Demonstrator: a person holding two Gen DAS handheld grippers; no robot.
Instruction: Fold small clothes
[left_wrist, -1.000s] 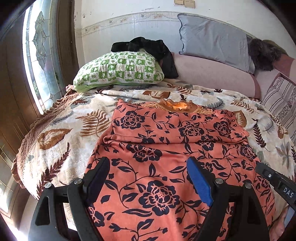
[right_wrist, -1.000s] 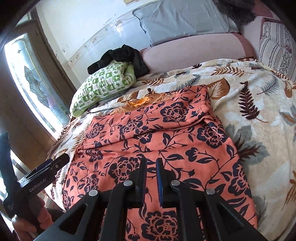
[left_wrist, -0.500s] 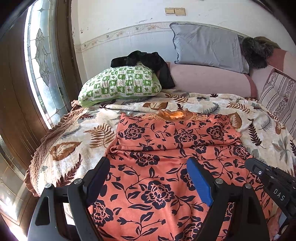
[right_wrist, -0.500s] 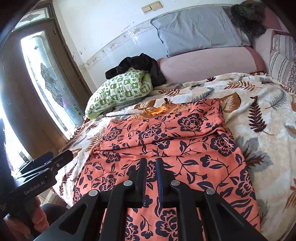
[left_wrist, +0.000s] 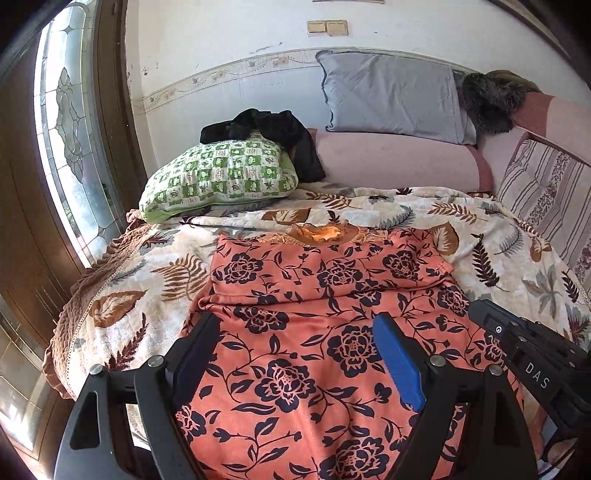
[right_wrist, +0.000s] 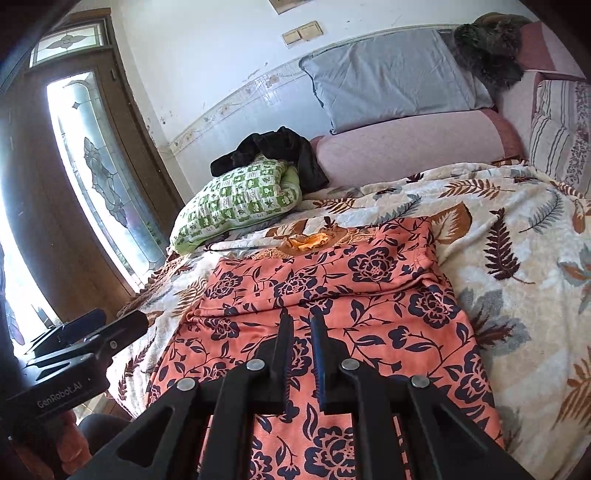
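Nearest, the left gripper is held spread wide above the garment, nothing between its jaws; the right gripper is pressed nearly together, empty. The orange floral garment is laid on the bedspread, its sleeves apparently already folded inward. A lengthwise fold is judged next, which calls for the near hem to be pinched. No containers are seen.

Garment flat on bedspread, pillow behind-left — dark clothing atop it, cushion behind-right
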